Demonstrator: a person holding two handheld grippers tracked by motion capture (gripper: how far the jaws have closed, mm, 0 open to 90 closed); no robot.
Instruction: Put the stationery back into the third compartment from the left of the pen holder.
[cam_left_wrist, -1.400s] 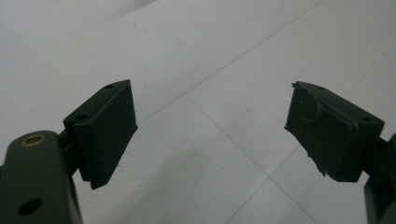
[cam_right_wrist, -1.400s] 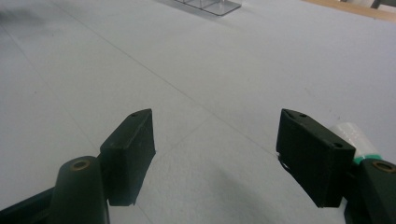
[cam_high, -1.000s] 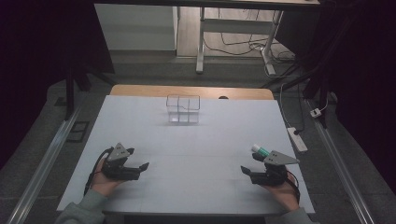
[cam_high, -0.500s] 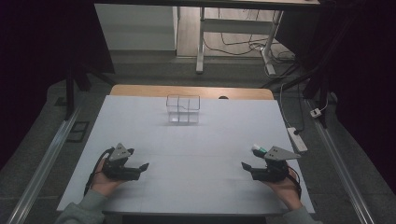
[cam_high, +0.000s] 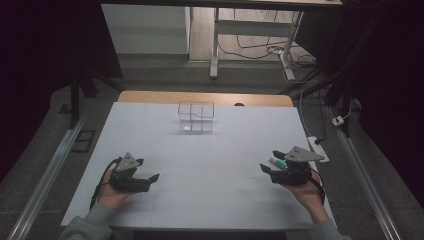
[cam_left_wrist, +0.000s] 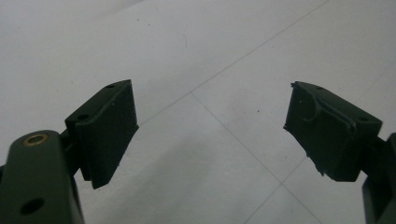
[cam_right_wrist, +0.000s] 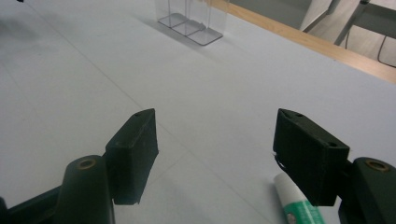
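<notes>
A white and green tube (cam_high: 277, 161) lies on the white table (cam_high: 210, 155) near its right edge. My right gripper (cam_high: 266, 162) hovers just beside it. In the right gripper view the tube (cam_right_wrist: 295, 205) pokes out below the right-hand jaw, not between the jaws. This gripper (cam_right_wrist: 215, 144) is open; its jaws have just been closing slightly with nothing between them. At the front left my left gripper (cam_high: 149, 170) rests low over the table, open and holding nothing (cam_left_wrist: 210, 126). A clear compartment box (cam_high: 196, 117) stands at the back middle, also seen in the right gripper view (cam_right_wrist: 191, 21).
The table's wooden far edge (cam_high: 205, 98) runs behind the box. On the floor to the right lies a power strip (cam_high: 318, 148) with cables. Metal rails (cam_high: 45, 180) flank the table on both sides, and a desk frame (cam_high: 215, 45) stands beyond.
My right gripper has lifted a little off the table beside the tube. The left gripper and the tube have not moved.
</notes>
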